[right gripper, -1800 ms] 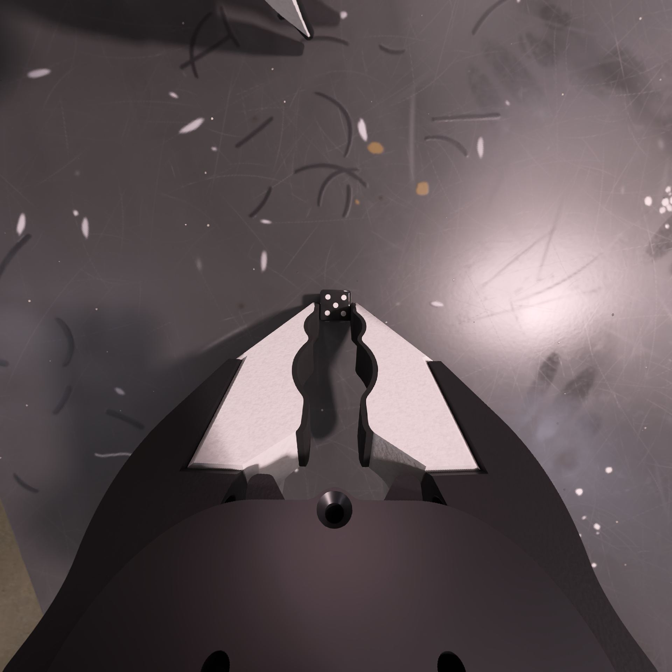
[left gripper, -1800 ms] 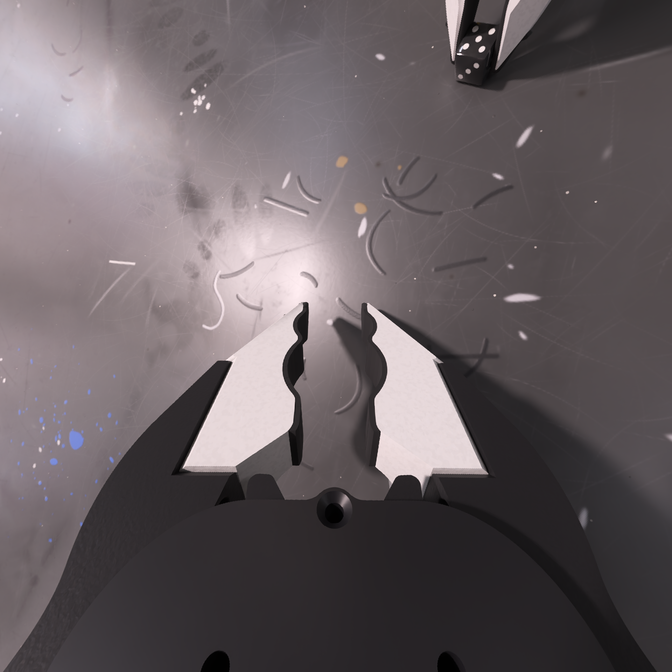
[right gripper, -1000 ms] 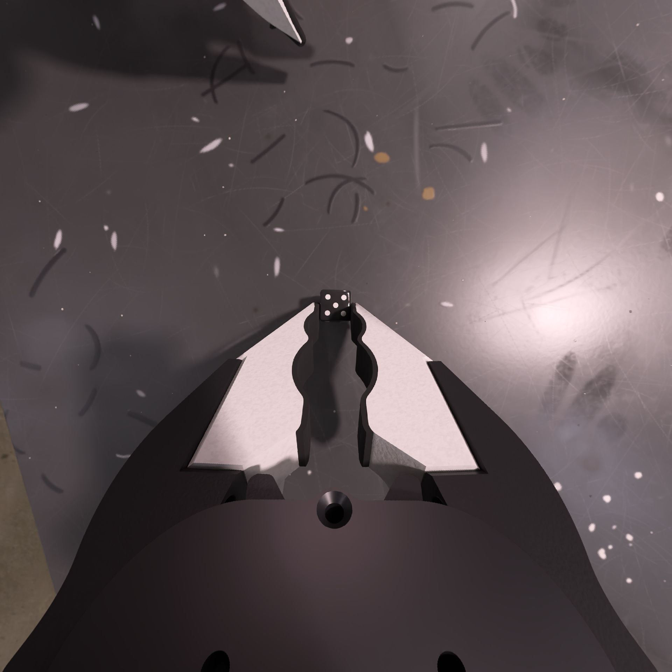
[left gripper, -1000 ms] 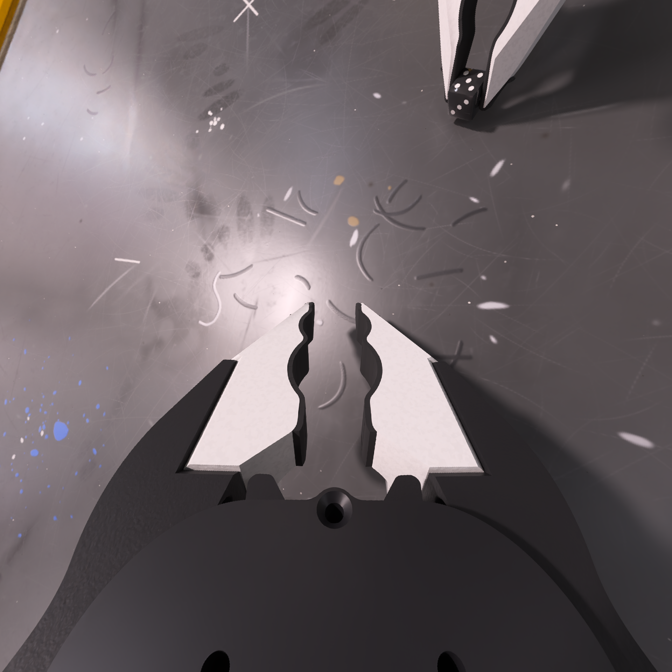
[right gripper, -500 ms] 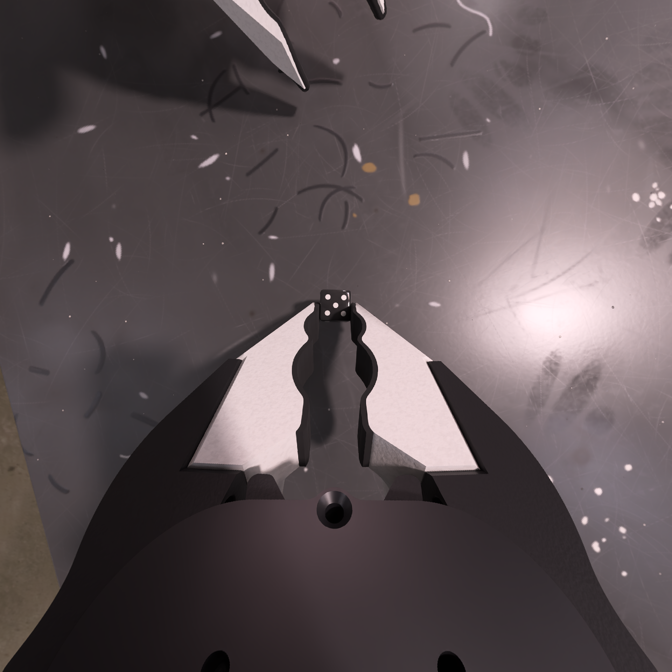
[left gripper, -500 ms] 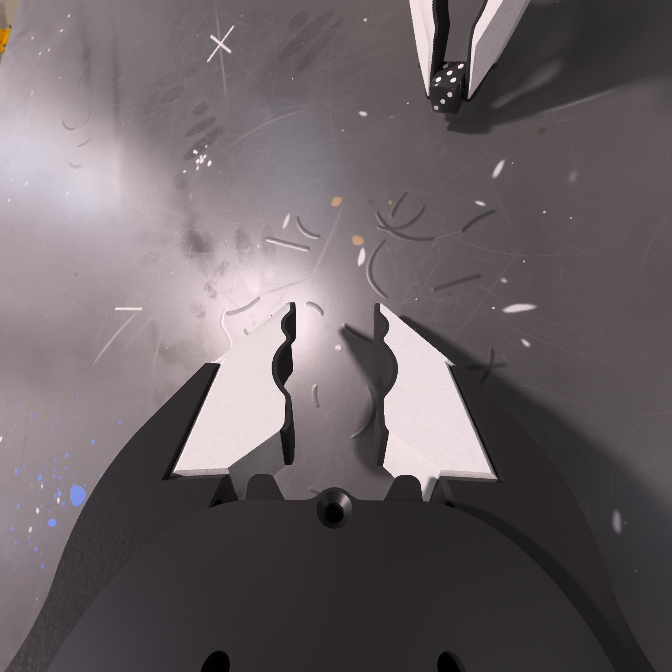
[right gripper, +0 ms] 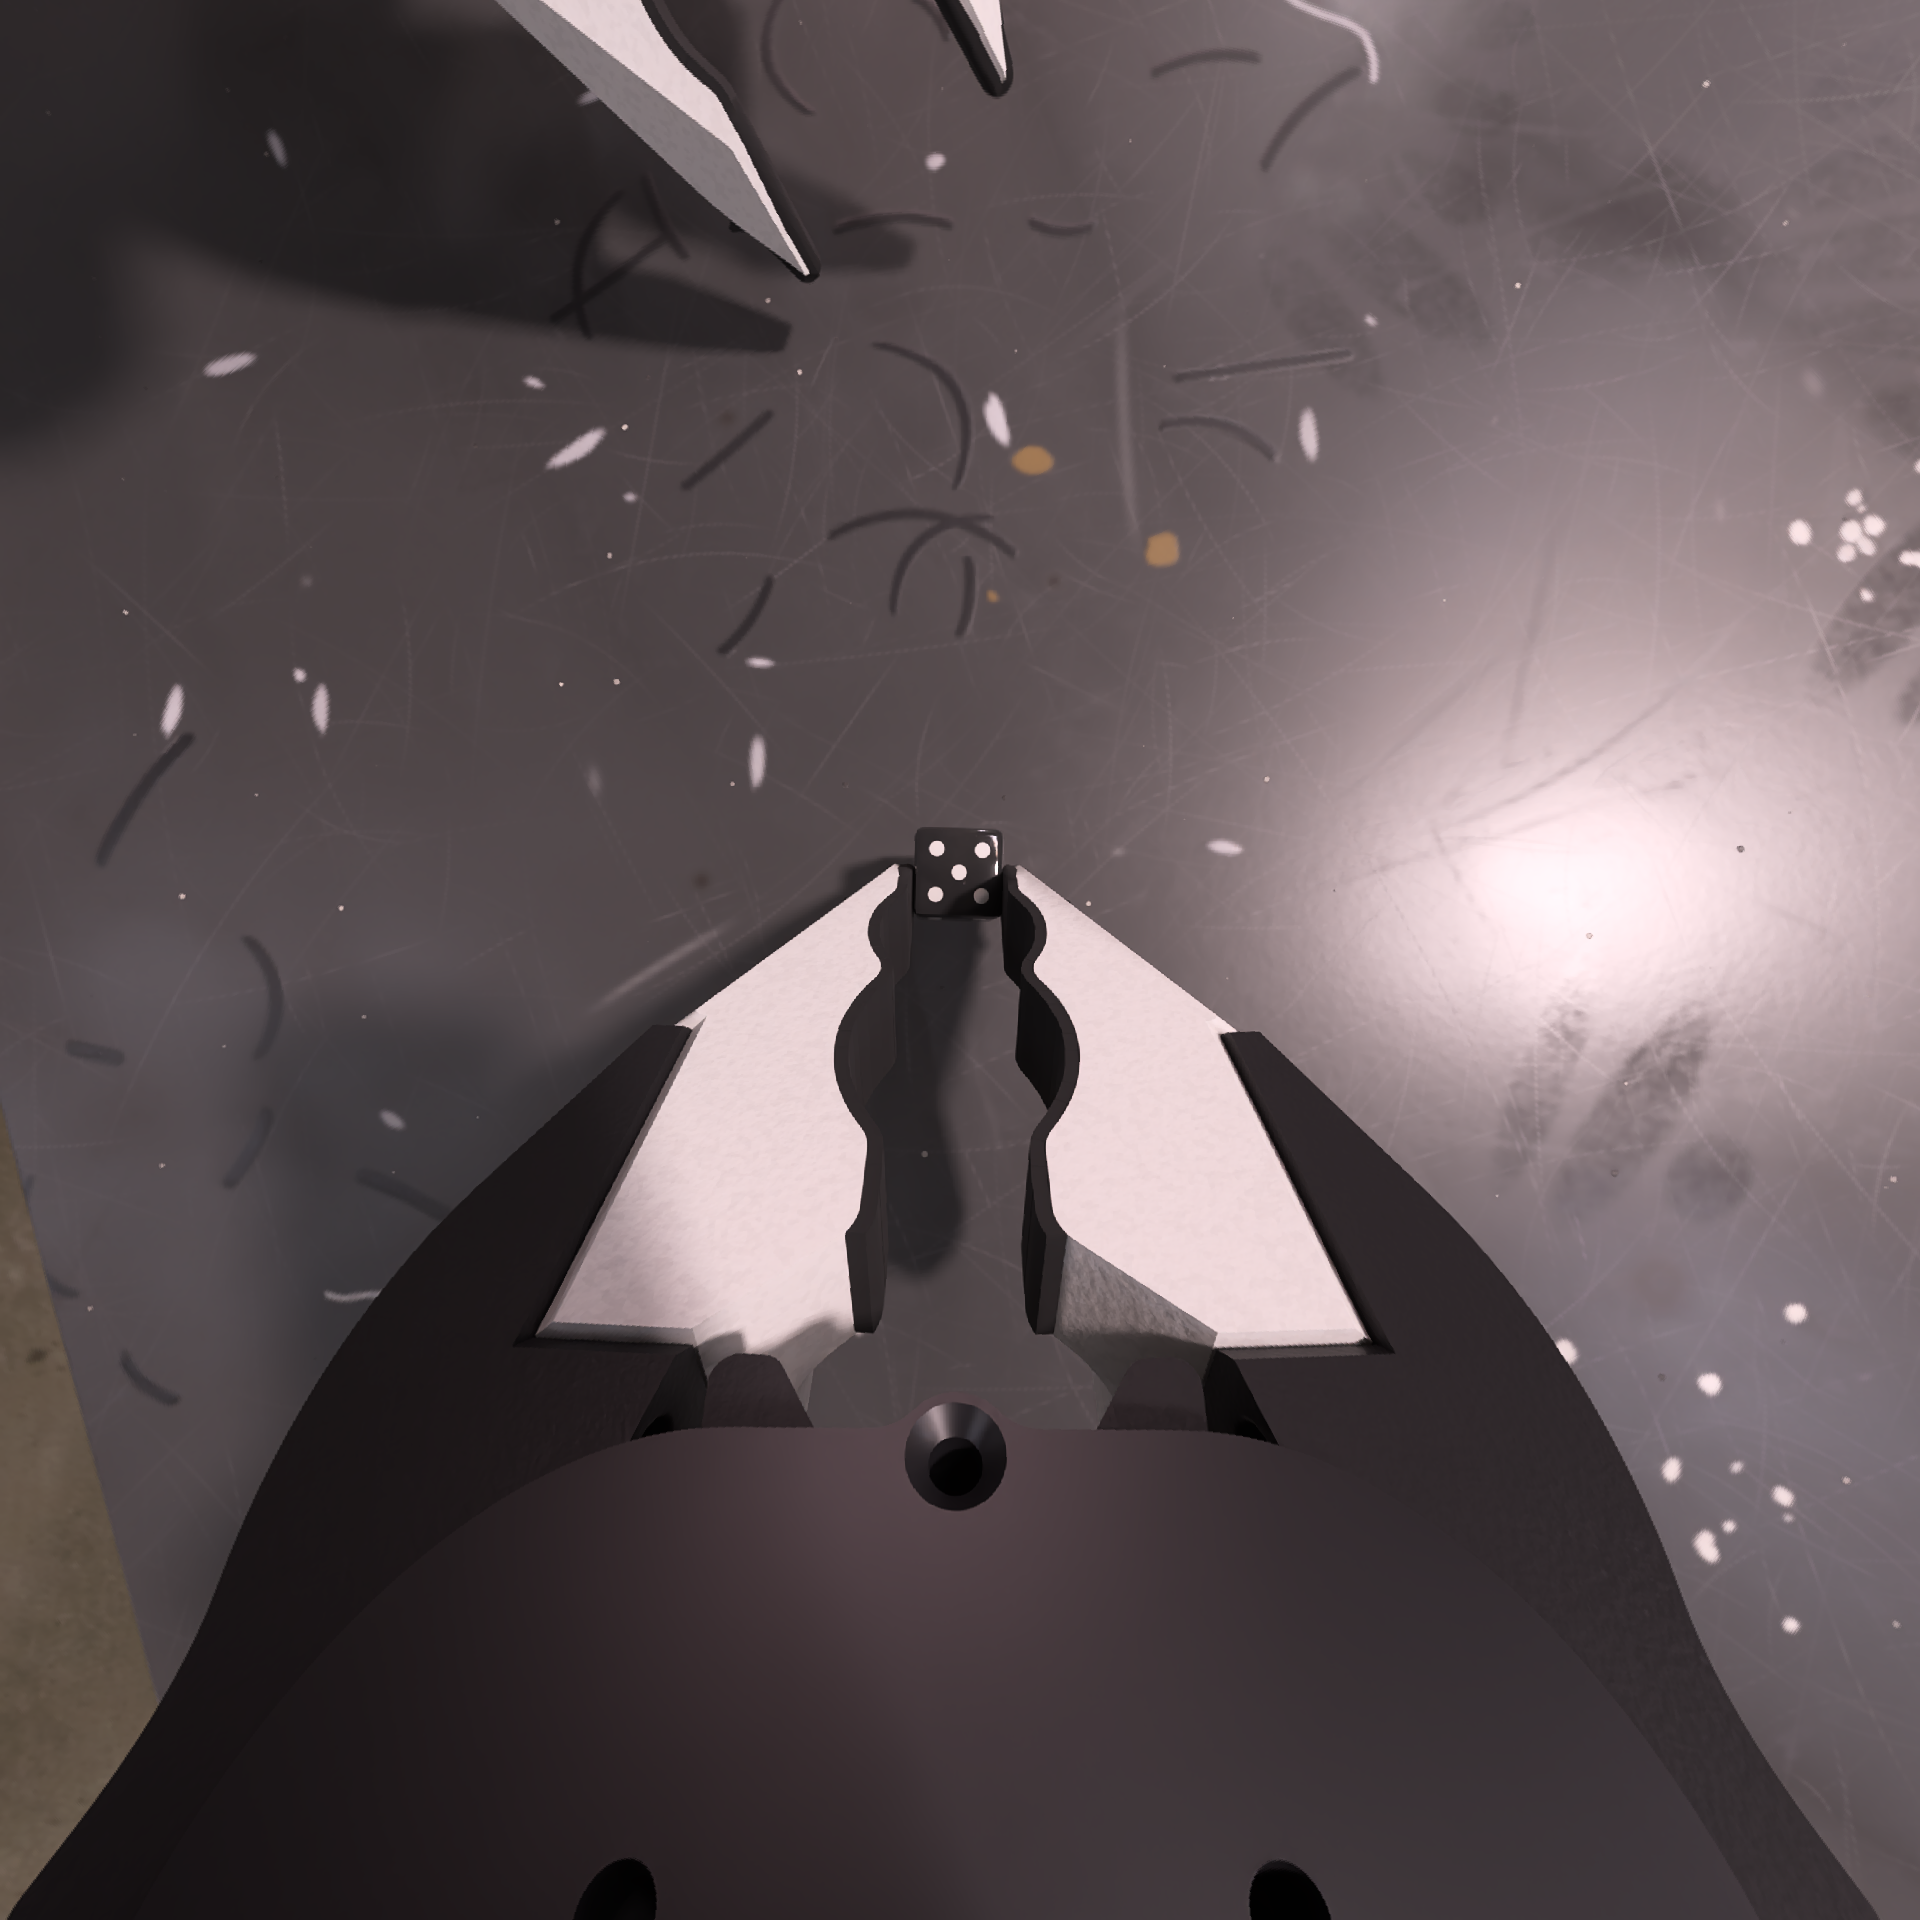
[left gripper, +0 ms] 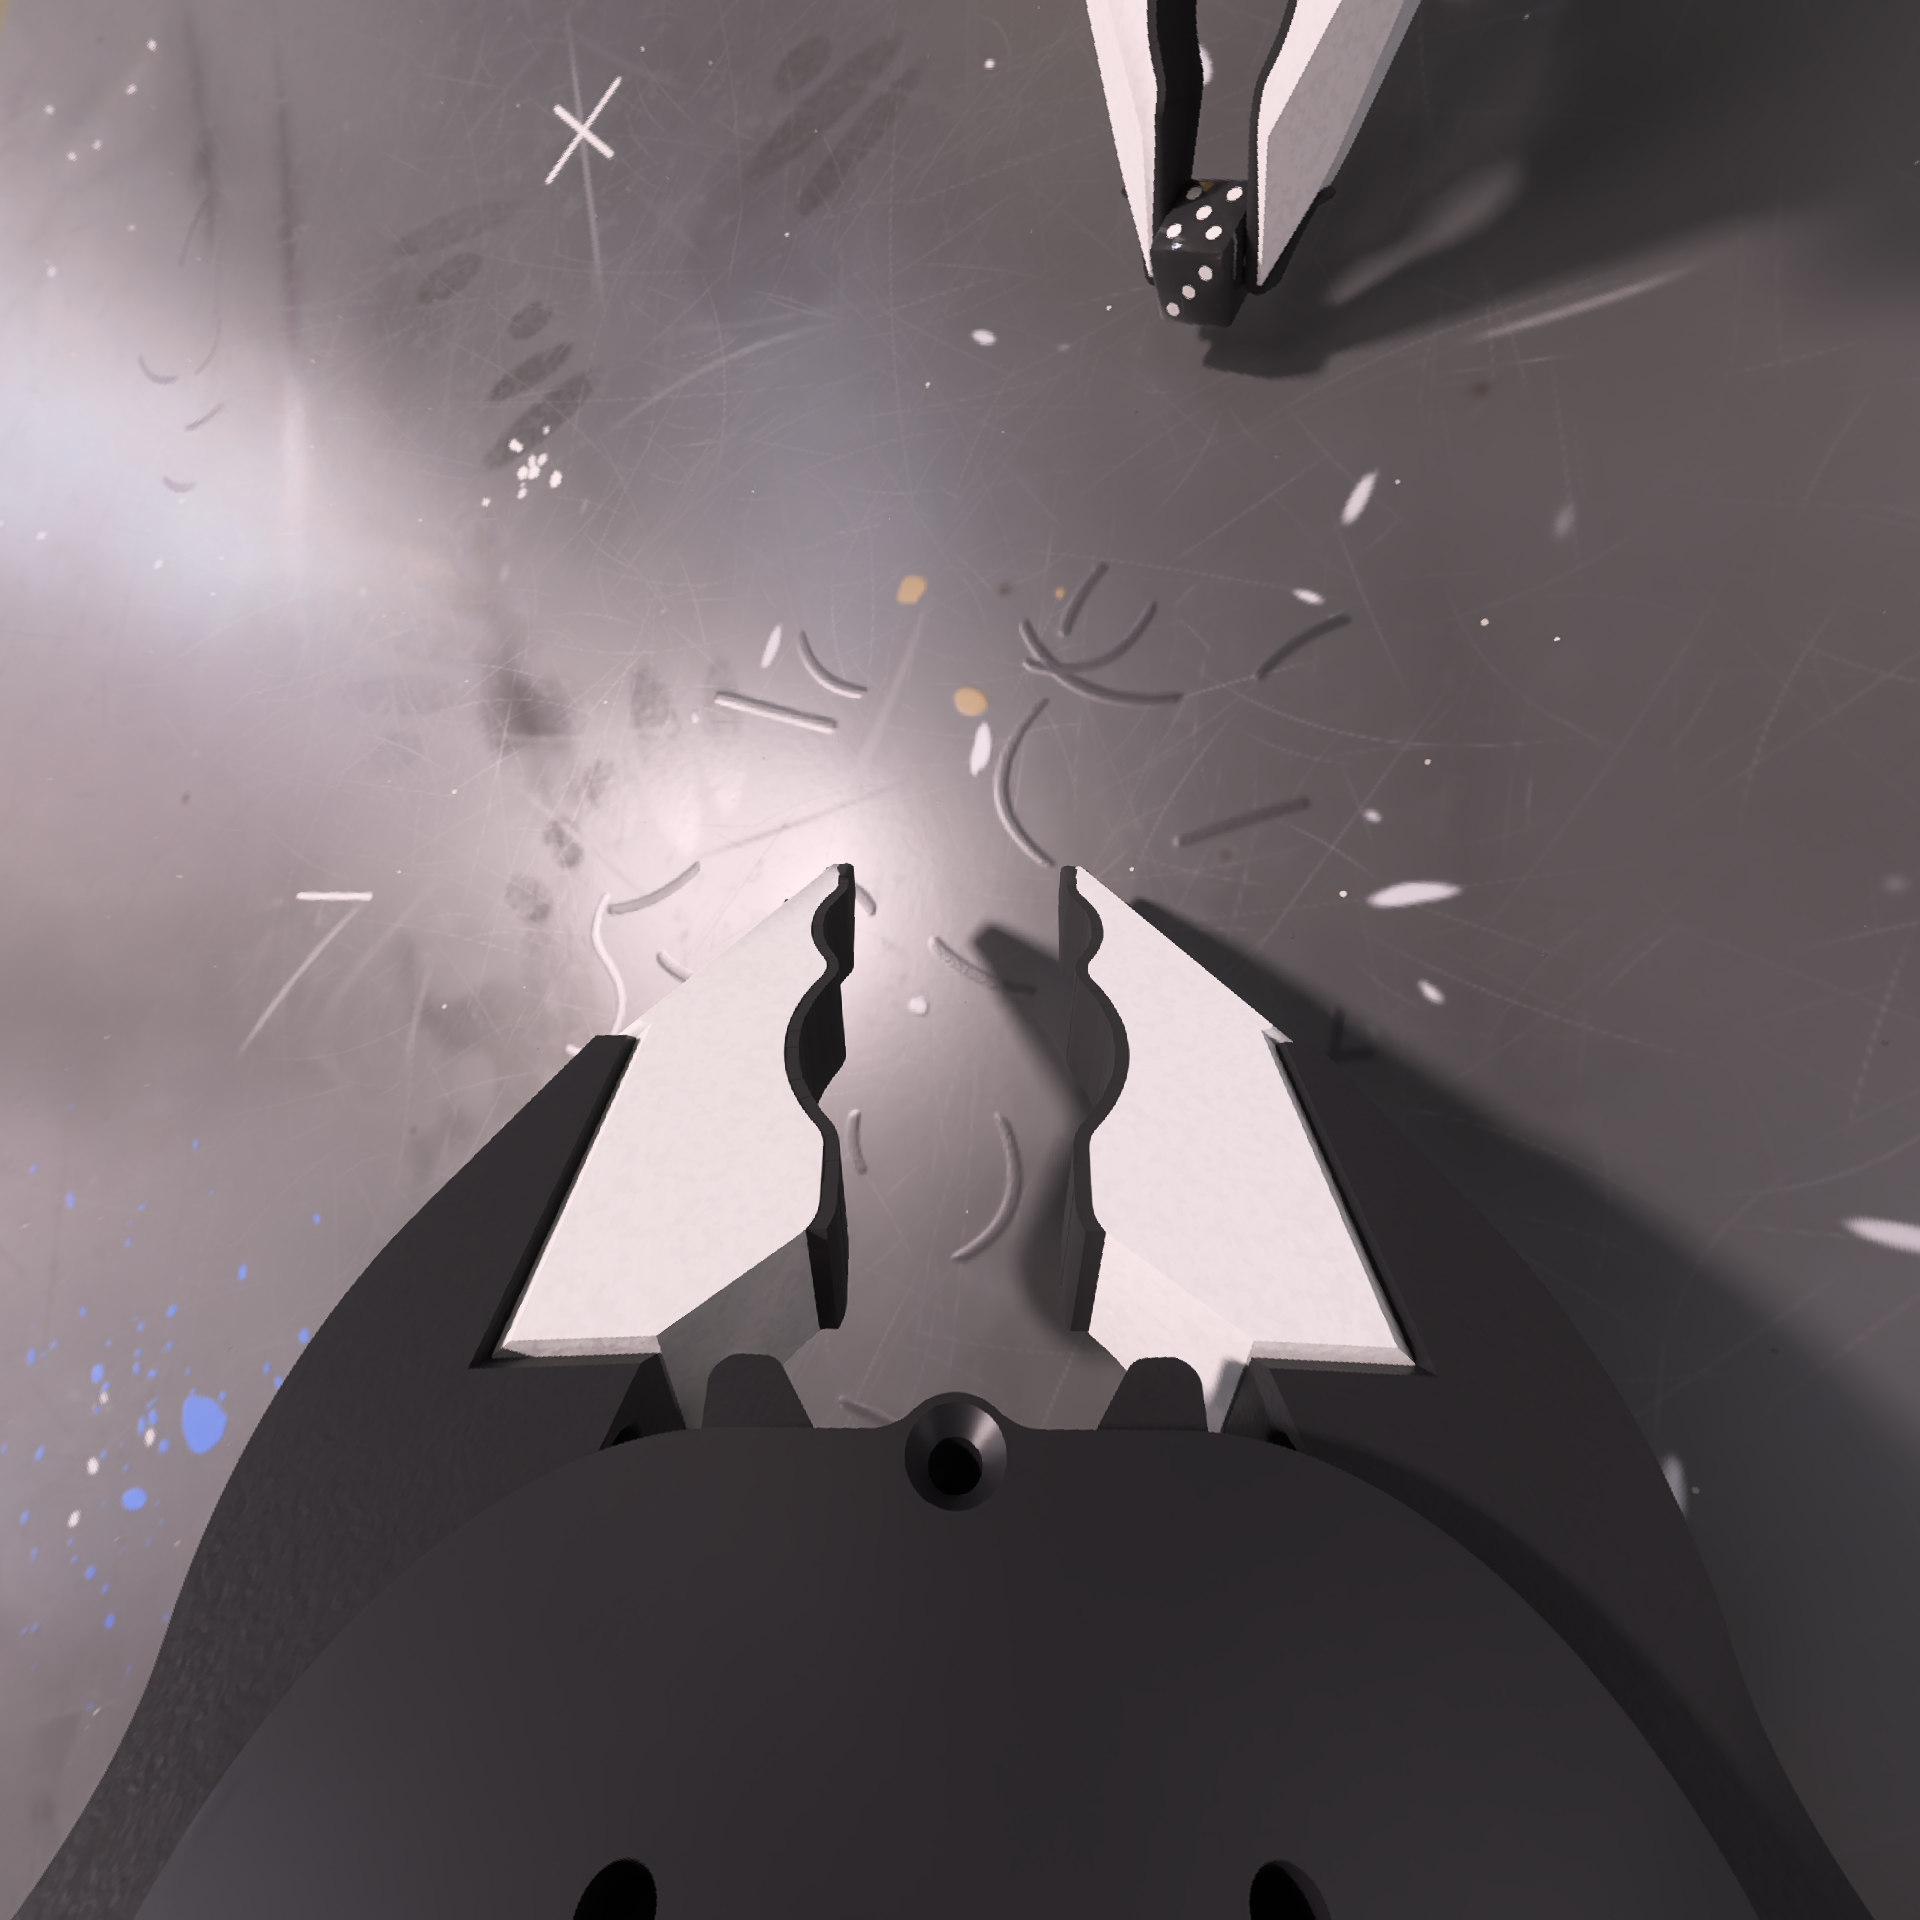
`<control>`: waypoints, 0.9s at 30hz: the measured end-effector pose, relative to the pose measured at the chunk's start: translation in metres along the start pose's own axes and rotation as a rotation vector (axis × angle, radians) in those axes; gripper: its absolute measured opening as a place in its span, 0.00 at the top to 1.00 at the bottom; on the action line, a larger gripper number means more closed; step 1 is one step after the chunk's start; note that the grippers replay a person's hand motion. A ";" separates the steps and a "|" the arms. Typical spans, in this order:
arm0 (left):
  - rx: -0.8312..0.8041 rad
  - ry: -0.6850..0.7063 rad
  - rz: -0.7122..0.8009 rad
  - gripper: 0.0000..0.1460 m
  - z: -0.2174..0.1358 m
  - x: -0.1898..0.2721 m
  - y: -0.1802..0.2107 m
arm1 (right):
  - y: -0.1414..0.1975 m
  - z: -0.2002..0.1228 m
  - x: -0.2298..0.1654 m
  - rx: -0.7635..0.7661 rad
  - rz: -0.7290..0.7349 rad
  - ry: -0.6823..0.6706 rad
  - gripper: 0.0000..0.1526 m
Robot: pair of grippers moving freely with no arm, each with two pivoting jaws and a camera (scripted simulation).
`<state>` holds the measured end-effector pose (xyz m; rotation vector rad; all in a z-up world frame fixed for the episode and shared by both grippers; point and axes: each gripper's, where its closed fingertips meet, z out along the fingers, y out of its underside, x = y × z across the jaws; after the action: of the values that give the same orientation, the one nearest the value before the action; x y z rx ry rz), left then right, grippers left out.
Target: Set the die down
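Two claws, die pinched in right

Right claw (right gripper: 957, 883) pinches black die (right gripper: 957, 873) with white pips at its fingertips, above scratched grey desk (right gripper: 1455, 623). In the left wrist view, die (left gripper: 1197, 260) sits just off the desk, shadow underneath. Left claw (left gripper: 956, 883) spread, holding nothing, well apart from the die, tips near the desk.
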<state>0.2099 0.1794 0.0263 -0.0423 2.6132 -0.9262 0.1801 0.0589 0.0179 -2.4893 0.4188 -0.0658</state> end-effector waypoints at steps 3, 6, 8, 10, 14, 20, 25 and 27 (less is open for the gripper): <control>0.003 -0.030 0.004 0.72 -0.004 -0.001 -0.001 | 0.001 0.001 -0.001 0.001 0.003 -0.002 0.89; 0.005 -0.045 0.002 0.71 -0.005 -0.005 0.001 | 0.000 0.001 -0.001 0.006 0.004 -0.001 0.89; -0.006 -0.038 0.004 0.70 -0.003 -0.006 0.002 | -0.001 0.001 -0.001 0.006 0.005 0.000 0.89; -0.023 -0.017 0.017 0.70 0.000 -0.003 0.003 | -0.001 0.002 -0.001 0.006 0.008 0.000 0.89; -0.017 0.025 0.023 0.69 0.004 0.005 0.000 | -0.003 0.006 -0.003 0.023 0.014 0.002 0.89; -0.023 0.079 -0.015 0.64 0.000 0.013 0.001 | -0.009 0.016 0.000 0.042 0.060 0.015 0.89; -0.042 0.092 -0.005 0.64 0.005 0.019 -0.002 | -0.014 0.022 0.000 0.047 0.061 0.025 0.89; -0.054 0.081 -0.008 0.64 0.009 0.018 -0.001 | -0.016 0.023 0.000 0.051 0.053 0.032 0.89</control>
<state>0.1964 0.1702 0.0146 -0.0291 2.7148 -0.8766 0.1879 0.0838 0.0084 -2.4282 0.4905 -0.0934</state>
